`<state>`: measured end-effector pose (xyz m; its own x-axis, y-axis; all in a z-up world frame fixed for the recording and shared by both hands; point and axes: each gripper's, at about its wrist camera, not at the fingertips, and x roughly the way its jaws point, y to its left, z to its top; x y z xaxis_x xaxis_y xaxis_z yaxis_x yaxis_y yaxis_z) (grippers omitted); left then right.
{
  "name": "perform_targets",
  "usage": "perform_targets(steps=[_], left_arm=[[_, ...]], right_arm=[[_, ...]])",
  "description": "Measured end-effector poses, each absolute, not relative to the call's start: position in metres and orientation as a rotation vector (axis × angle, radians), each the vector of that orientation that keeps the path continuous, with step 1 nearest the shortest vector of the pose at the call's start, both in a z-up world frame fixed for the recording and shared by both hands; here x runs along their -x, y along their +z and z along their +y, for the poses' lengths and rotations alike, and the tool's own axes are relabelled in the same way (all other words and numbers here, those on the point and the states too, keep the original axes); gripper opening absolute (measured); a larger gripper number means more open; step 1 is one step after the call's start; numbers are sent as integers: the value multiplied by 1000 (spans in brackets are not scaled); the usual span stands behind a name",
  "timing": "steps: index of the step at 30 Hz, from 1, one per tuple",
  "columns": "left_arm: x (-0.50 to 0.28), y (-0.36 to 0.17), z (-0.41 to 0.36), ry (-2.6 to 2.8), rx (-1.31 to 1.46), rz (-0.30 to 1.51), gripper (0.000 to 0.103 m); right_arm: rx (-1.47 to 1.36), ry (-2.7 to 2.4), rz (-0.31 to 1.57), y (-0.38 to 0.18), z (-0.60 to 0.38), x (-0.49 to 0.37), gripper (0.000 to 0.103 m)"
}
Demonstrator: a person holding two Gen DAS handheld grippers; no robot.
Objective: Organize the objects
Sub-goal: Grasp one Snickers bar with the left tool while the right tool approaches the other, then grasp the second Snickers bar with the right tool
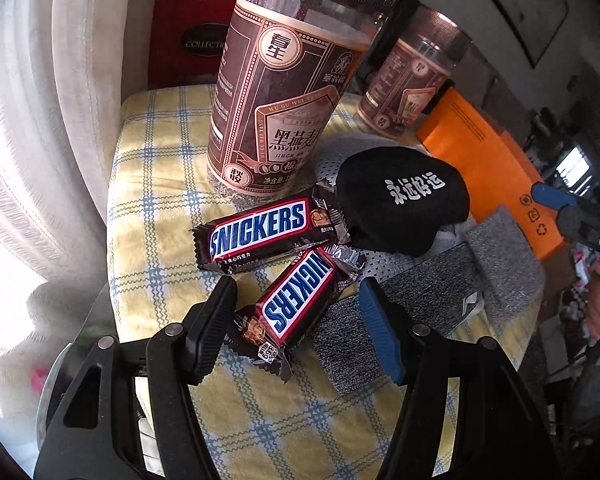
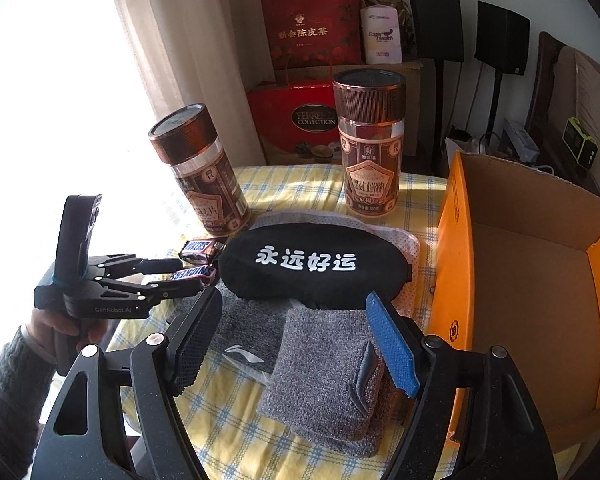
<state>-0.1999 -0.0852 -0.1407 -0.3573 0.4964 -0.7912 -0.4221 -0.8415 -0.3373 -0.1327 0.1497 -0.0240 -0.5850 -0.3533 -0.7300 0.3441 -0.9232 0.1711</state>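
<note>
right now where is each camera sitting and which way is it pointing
Left wrist: on the left gripper, angled down at the near Snickers bar lying between its fingers; only those fingers show, plus the right gripper at the right edge.
Right wrist: on the right gripper, angled down over the grey socks toward the orange box; the left gripper, a hand and a sleeve show.
Shared: both bars, both jars, black eye mask, checked cloth.

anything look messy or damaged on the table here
Nothing looks spilled or damaged. The two Snickers bars lie askew, one overlapping the other's wrapper end, and the black eye mask sits across the grey socks. Both jars stand upright.
</note>
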Motion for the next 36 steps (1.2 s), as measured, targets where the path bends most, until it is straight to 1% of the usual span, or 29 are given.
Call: perform_targets(steps=[2, 3, 5, 6, 8, 10, 11, 13, 14, 15, 17, 18, 19, 20, 28, 34, 35, 36], left_arm=[[200, -140, -86, 2200, 1324, -93, 40], [200, -139, -87, 2187, 1320, -107, 34], [197, -136, -88, 2166, 1300, -111, 28], [194, -135, -88, 2154, 1293, -101, 27], [190, -133, -89, 2112, 1286, -92, 26], [188, -133, -91, 2090, 1287, -94, 32], [189, -133, -91, 2081, 1296, -104, 38], [193, -136, -90, 2066, 1323, -130, 43], [196, -137, -90, 2068, 1338, -138, 48], [197, -138, -89, 2066, 1351, -148, 51], [199, -139, -84, 2076, 1362, -135, 49], [199, -139, -83, 2086, 1369, -124, 45], [199, -140, -81, 2092, 1376, -114, 39], [198, -140, -81, 2108, 1383, -100, 27], [174, -133, -99, 2197, 1408, -167, 26], [144, -114, -128, 2317, 1366, -251, 26], [142, -113, -133, 2350, 1377, -267, 26], [140, -112, -137, 2385, 1389, -281, 26]], right_arm=[[-1155, -2492, -21, -25, 149, 133, 77], [-1156, -2490, -21, -25, 149, 132, 77], [-1160, -2487, -15, -26, 148, 132, 77], [-1161, -2485, -11, -26, 147, 133, 77], [-1162, -2484, -7, -27, 146, 133, 77], [-1164, -2482, -11, -27, 144, 133, 77], [-1164, -2481, -13, -27, 144, 133, 77], [-1168, -2479, -14, -28, 143, 133, 77], [-1170, -2476, -13, -29, 141, 133, 77], [-1172, -2474, -11, -30, 140, 133, 77], [-1178, -2472, 0, -31, 139, 133, 77], [-1181, -2471, 7, -31, 137, 133, 77], [-1182, -2469, 13, -32, 136, 133, 77], [-1183, -2467, 21, -32, 135, 133, 77], [-1156, -2437, 76, -24, 118, 135, 77], [-1141, -2327, 142, -27, 76, 147, 77], [-1144, -2308, 154, -30, 67, 151, 76], [-1146, -2291, 162, -33, 58, 155, 73]])
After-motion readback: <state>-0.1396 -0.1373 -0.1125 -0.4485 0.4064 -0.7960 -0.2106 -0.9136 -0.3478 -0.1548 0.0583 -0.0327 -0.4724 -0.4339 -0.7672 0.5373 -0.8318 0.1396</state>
